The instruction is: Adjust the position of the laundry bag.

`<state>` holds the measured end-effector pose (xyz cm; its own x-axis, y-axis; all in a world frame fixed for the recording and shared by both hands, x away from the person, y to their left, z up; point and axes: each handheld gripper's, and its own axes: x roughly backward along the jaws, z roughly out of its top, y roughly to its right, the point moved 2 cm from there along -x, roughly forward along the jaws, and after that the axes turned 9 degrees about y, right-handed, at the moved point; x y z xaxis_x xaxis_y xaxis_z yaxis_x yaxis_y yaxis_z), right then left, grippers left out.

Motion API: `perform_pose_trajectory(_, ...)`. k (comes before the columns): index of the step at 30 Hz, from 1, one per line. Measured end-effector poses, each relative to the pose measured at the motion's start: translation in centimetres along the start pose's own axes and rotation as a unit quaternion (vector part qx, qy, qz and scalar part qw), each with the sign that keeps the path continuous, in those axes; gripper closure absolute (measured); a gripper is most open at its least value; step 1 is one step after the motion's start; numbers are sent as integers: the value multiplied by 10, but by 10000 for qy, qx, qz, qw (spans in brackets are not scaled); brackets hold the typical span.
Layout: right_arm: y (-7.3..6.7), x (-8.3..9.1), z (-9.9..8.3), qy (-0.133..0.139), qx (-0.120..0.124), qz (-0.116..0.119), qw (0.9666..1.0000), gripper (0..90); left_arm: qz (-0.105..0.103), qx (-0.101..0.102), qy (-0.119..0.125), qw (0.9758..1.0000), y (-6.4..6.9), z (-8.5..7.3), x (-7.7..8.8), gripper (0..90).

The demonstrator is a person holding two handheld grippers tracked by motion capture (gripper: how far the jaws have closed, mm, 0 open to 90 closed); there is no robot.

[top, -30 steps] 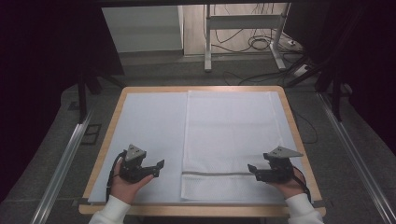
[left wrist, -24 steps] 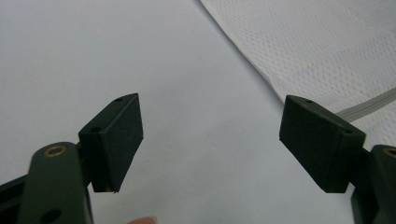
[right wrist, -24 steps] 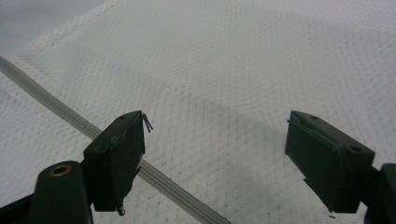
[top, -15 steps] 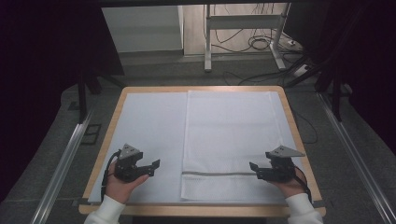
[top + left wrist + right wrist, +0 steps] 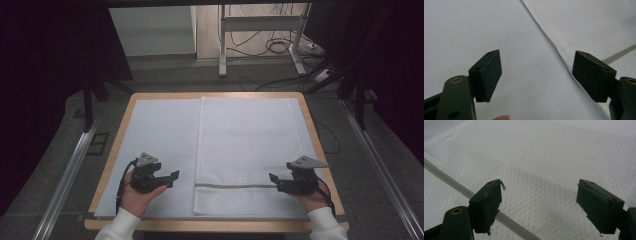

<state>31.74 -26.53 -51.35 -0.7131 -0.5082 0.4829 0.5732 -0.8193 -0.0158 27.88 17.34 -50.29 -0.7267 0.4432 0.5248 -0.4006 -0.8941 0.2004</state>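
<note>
Evidently no grasp had been made: the white mesh bag (image 5: 247, 155) was found flat on the bench's (image 5: 320, 145) right half, with the left claw (image 5: 169, 179) and right claw (image 5: 276, 182) both spread, empty, at its near corners.

On the table (image 5: 107, 197) lies a sheet (image 5: 160, 140), and on the sheet's right part lies a mesh bag (image 5: 250, 145) — its long sides running from the near edge to the far edge. A zip (image 5: 235, 186) crosses the bag near its near end. The left gripper (image 5: 172, 176) sits over the sheet, just left of the bag's left edge; the right gripper (image 5: 273, 178) sits over the bag's near right corner — by the zip's right end. Behind the table stands a frame (image 5: 260, 35) with cables (image 5: 280, 47) on the floor.
</note>
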Motion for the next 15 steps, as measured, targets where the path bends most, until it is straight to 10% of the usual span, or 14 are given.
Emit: perform_pose_trajectory(15, 3, -2, -1, -26, 2, -92, 10000, 198, -115, -91, -153, 9998, 19, 10, -20, 241)
